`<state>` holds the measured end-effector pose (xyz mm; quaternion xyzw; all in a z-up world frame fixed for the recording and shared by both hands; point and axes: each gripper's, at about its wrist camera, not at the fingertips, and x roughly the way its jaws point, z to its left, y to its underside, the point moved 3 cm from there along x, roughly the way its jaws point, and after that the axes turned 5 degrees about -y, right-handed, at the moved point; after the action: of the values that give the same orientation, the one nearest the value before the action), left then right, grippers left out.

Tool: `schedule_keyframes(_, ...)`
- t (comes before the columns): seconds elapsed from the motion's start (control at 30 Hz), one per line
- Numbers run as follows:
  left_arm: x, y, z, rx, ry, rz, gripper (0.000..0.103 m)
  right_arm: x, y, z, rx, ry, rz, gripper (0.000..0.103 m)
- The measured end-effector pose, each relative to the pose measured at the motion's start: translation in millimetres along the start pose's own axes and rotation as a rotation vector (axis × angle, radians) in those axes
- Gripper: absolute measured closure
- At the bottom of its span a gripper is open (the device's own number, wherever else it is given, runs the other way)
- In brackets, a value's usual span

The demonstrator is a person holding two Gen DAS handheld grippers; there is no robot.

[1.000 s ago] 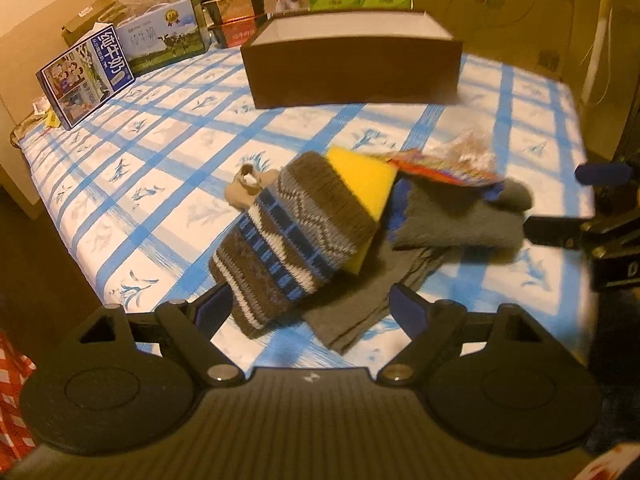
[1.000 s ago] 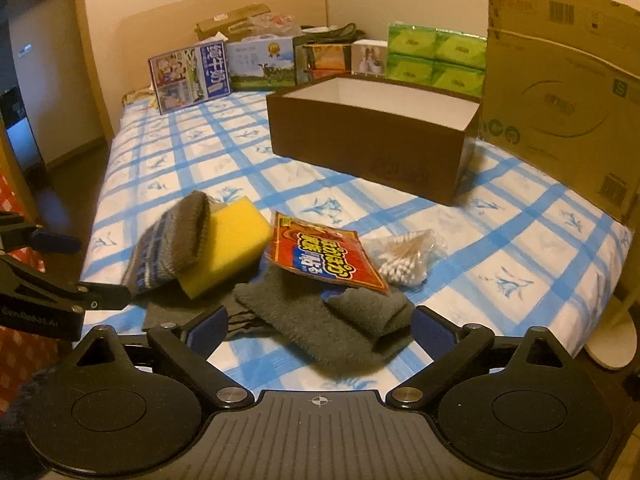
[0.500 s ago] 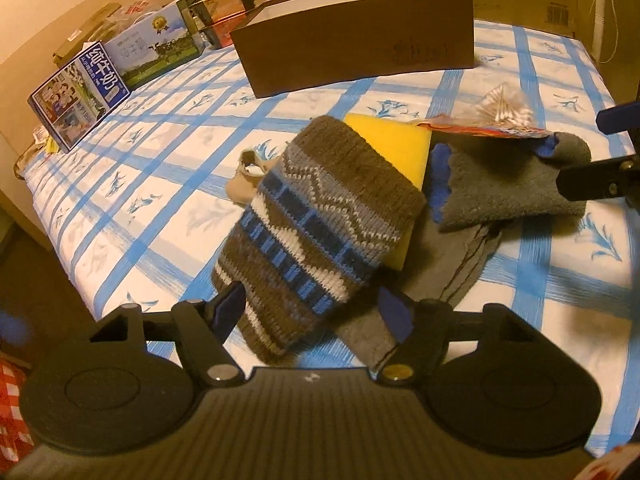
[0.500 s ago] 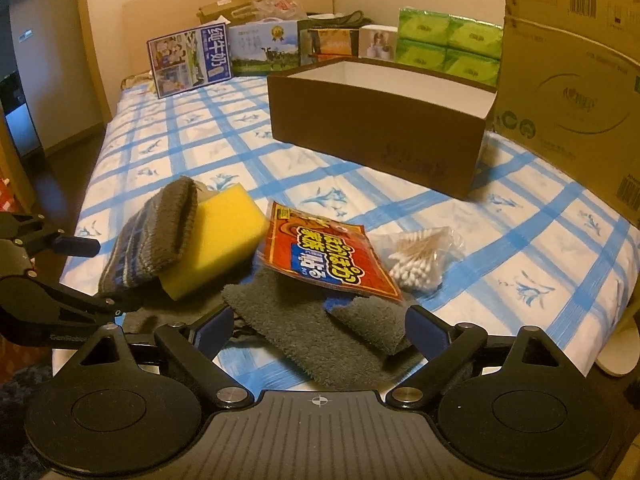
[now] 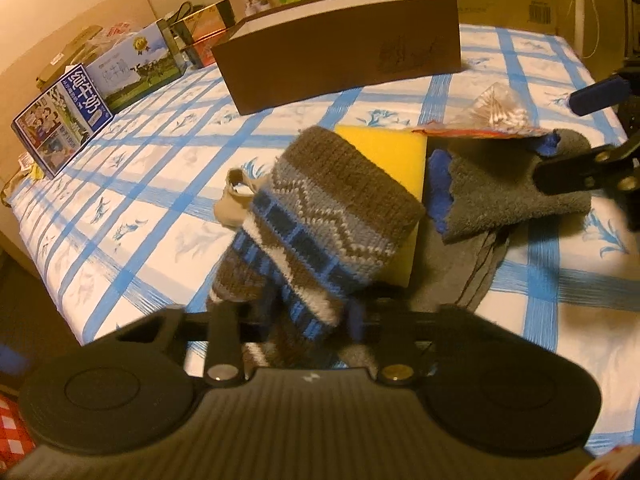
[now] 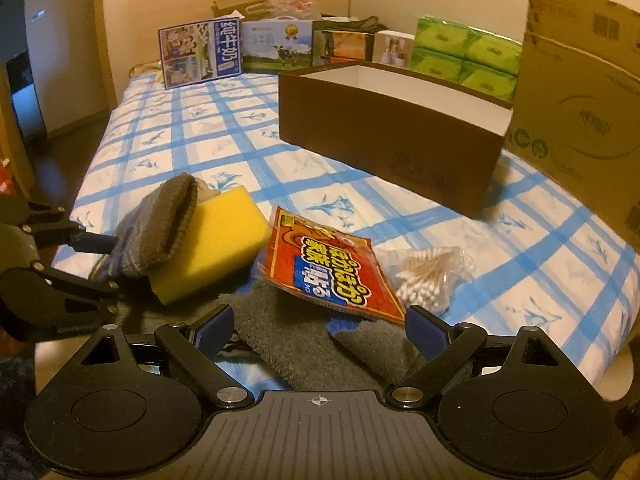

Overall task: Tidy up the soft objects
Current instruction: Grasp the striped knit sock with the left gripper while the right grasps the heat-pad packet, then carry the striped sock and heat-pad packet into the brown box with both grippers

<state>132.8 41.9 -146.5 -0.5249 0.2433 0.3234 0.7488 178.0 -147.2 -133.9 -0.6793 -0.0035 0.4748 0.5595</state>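
Ahead of both your grippers lies a bed [image 6: 224, 128] with a blue-checked sheet, and far across it, well beyond the pile you are working, stands an open brown cardboard box [image 6: 384, 140], the likely place for soft things. Nearer, straight out from your left gripper [image 5: 286, 322], a patterned knit sock [image 5: 320, 232] runs lengthwise away from you, its cuff at the far end lying against a yellow sponge [image 5: 388, 152] and its near end between the fingers. Those fingers have drawn close against the sock on both sides and appear to be pinching it, though blur hides the exact contact. Your right gripper [image 6: 320, 328] is spread wide and holds nothing; directly beneath and just ahead of it lies a grey fuzzy sock [image 6: 304, 344], its long axis running across the gap between the fingers. Resting on that sock's far edge is a red heat-pack packet [image 6: 328, 268], and to the right of the packet, a small bag of cotton swabs [image 6: 428, 276]. Judging from this, your left hand is nearer the knit sock and your right nearer the grey one; the box lies ahead and to the right of the left gripper.
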Motion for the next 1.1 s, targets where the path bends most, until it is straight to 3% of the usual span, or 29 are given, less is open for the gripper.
schedule_keyframes(0.03,-1.2,-0.5,2.6,-0.007,-0.003,0.000,0.092,2.2,-1.3,1.1,-0.009,0.000,-0.001,0.011)
schedule_keyframes(0.27,-12.9,-12.5,33.7,-0.114,0.027,0.009,0.093,17.5,-12.3,6.5,-0.082,0.024,-0.022,0.017)
schedule_keyframes(0.47,-16.3,-24.2,53.1,-0.209,0.049,0.024,0.094,38.2,-16.1,8.5,-0.154,0.061,-0.003,0.049)
schedule_keyframes(0.53,-16.1,-26.5,55.1,-0.221,0.049,0.031,0.094,42.2,-15.1,8.2,-0.169,0.072,-0.001,0.062)
schedule_keyframes(0.6,-15.0,-27.8,55.5,-0.230,0.048,0.042,0.094,43.4,-14.0,7.5,-0.186,0.078,-0.005,0.083)
schedule_keyframes(0.7,-15.5,-28.2,56.7,-0.243,0.049,0.049,0.094,40.9,-14.2,4.6,-0.209,0.122,-0.016,0.094)
schedule_keyframes(0.83,-21.4,-31.4,58.3,-0.249,0.043,0.041,0.094,25.8,-24.4,0.4,-0.206,0.149,-0.093,0.102)
schedule_keyframes(1.1,-47.7,-40.4,65.0,-0.274,0.043,0.009,0.094,-20.7,-53.6,-19.8,-0.015,0.096,-0.167,0.102)
